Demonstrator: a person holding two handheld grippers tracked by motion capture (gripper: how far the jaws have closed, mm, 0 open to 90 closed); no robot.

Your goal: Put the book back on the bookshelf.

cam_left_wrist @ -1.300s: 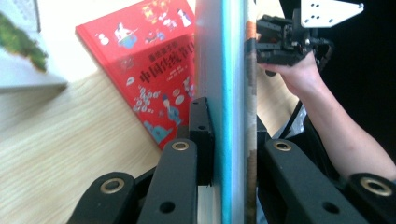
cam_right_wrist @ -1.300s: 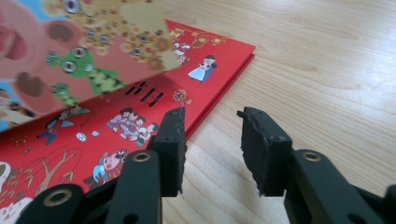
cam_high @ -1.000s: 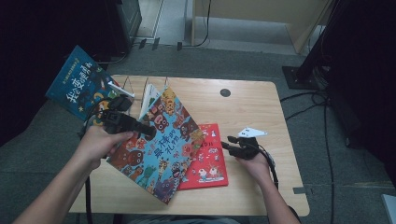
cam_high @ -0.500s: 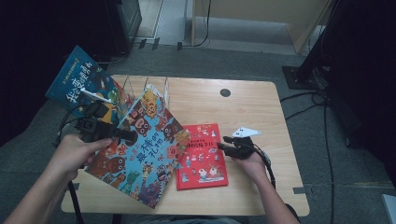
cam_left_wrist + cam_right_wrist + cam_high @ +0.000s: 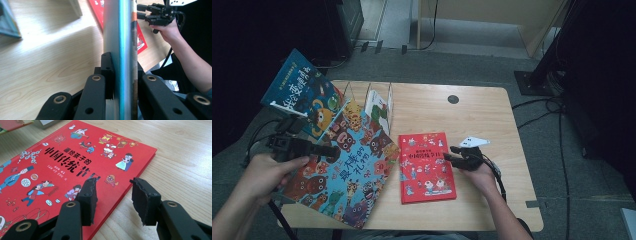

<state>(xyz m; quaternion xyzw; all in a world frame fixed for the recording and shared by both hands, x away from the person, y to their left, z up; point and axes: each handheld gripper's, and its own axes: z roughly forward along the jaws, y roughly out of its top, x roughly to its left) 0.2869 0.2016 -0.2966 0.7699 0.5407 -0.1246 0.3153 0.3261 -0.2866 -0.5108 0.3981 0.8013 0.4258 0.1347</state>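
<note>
— What do we have from above? We see the wooden table, and over its near left part the big animal picture book, tilted, its left edge clamped in the left gripper.

— The left gripper view settles that grip for us: both pads press on the book's edge, which runs straight up between the jaws. Its cover is hidden from us there.

— Right of it lies the red book, flat on the table. We see the right gripper just beside its right edge.

— And in the right gripper view we can read the red book's cover drawings; the jaws stand apart with nothing between them, one over the book's edge, one over bare wood.

— At far left, the blue book leans up by a wire rack.

— The rack's wires are too thin for us to make out well, and a small book in it is half hidden.
</note>
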